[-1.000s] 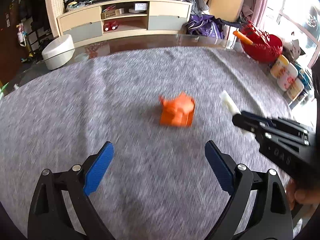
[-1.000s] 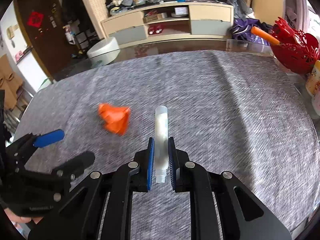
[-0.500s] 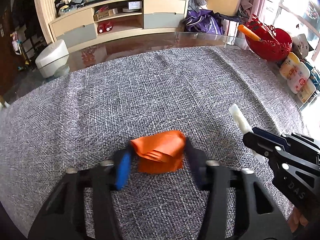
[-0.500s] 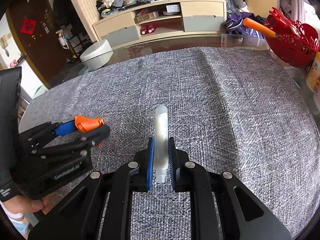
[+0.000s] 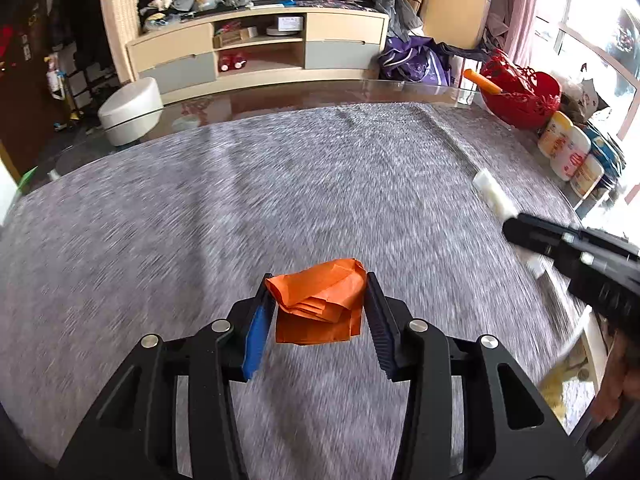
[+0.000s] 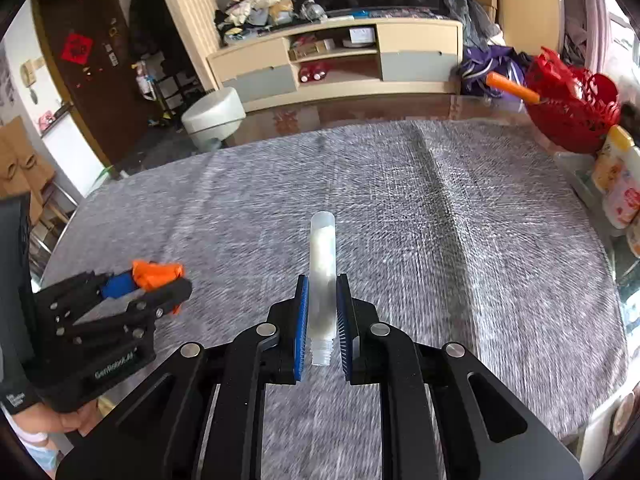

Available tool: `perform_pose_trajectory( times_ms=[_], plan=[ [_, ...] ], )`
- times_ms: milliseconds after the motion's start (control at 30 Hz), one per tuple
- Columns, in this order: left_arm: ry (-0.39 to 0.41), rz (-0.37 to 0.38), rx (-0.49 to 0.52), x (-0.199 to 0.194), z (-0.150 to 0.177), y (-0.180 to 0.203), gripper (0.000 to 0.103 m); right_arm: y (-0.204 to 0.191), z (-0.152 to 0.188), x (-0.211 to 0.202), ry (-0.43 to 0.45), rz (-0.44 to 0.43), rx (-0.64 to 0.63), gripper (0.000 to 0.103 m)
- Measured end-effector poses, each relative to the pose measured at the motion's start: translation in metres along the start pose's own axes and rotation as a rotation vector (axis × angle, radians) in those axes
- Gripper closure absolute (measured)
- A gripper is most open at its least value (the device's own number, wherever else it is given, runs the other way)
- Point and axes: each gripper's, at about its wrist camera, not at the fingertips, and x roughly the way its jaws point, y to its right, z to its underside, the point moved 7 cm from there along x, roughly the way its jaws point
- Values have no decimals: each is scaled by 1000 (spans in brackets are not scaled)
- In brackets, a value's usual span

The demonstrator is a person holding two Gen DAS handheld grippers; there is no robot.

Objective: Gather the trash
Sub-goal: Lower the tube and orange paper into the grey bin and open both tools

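The left claw [image 5: 318,310] is clamped on a folded orange paper [image 5: 320,308], lifted over the grey surface [image 5: 280,200]. Only the right wrist view shows the threaded neck of the clear tube [image 6: 322,280], gripped by the right claw [image 6: 322,316], long axis pointing straight ahead toward the far edge.

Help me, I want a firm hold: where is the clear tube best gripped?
Grip the tube across its straight lower body, just above the threaded neck, coming in along its length from the open end. The sides are parallel there; the far end is rounded and would slip. The right tool holds it so now.
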Motion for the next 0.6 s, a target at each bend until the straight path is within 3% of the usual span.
perform_pose_trajectory(
  times_ms=[233, 367, 600],
  plan=[
    [35, -10, -8, -61, 57, 5, 61, -20, 43, -43, 9, -28, -29, 88],
    [51, 9, -19, -90, 91, 13, 61, -35, 89, -62, -19, -52, -60, 88],
    [24, 31, -33, -110, 156, 27, 61, -57, 148, -84, -57, -90, -90, 88]
  ],
)
